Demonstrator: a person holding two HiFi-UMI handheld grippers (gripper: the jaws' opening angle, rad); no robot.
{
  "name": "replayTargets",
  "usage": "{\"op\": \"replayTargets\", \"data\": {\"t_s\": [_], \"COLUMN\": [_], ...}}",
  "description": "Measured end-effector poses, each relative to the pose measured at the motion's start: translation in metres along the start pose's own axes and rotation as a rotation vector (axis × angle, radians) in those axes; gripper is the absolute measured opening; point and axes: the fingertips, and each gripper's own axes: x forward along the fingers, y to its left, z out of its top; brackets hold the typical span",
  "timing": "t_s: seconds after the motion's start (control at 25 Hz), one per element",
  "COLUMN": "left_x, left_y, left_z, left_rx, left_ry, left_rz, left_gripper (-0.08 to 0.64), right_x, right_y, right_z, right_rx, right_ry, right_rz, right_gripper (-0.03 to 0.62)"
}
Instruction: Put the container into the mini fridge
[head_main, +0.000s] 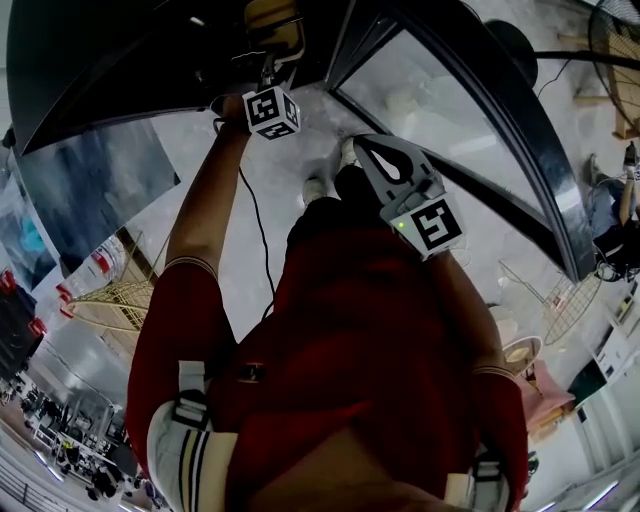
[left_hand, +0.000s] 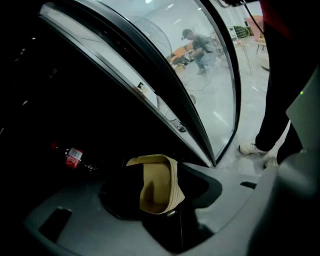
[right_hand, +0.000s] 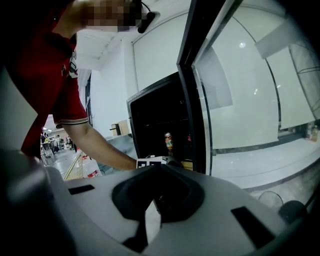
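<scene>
A tan container (left_hand: 157, 182) rests inside the dark mini fridge (left_hand: 60, 100), tilted, in the gap of my left gripper (left_hand: 161, 205). The jaws stand wide and do not press on it. From the head view the left gripper (head_main: 268, 68) reaches into the fridge (head_main: 130, 50) at the top, with the container (head_main: 276, 22) just past it. My right gripper (head_main: 358, 143) hangs lower at centre right, outside the fridge, shut and empty. In the right gripper view its jaws (right_hand: 155, 212) face the fridge (right_hand: 157, 125) from outside.
The curved glass door (head_main: 450, 130) (left_hand: 195, 80) (right_hand: 240, 100) stands open to the right. A red-labelled bottle (left_hand: 74, 157) lies deep in the fridge; a can (right_hand: 169, 141) stands on a shelf. Wire racks (head_main: 118, 300) (head_main: 560, 300) lie on the floor. My shoes (head_main: 315, 187) are below.
</scene>
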Motion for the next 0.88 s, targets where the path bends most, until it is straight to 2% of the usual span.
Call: {"op": "replayTargets", "data": {"t_s": [0.16, 0.6, 0.88], "left_x": [-0.032, -0.153, -0.235], "left_y": [0.013, 0.034, 0.051], "left_z": [0.015, 0.076, 0.106], "left_rx": [-0.115, -0.497, -0.685], "left_ry": [-0.074, -0.353, -0.521], "left_rz": [0.049, 0.154, 0.188], "left_gripper": [0.192, 0.176, 0.147], "right_x": [-0.001, -0.011, -0.021], "right_y": [0.003, 0.014, 0.026], "right_z": [0.008, 0.038, 0.069], "right_rx": [0.011, 0.02, 0.026], "right_ry": [-0.019, -0.103, -0.192], "right_rz": [-0.013, -0.025, -0.025], "right_gripper": [-0.002, -0.002, -0.002]}}
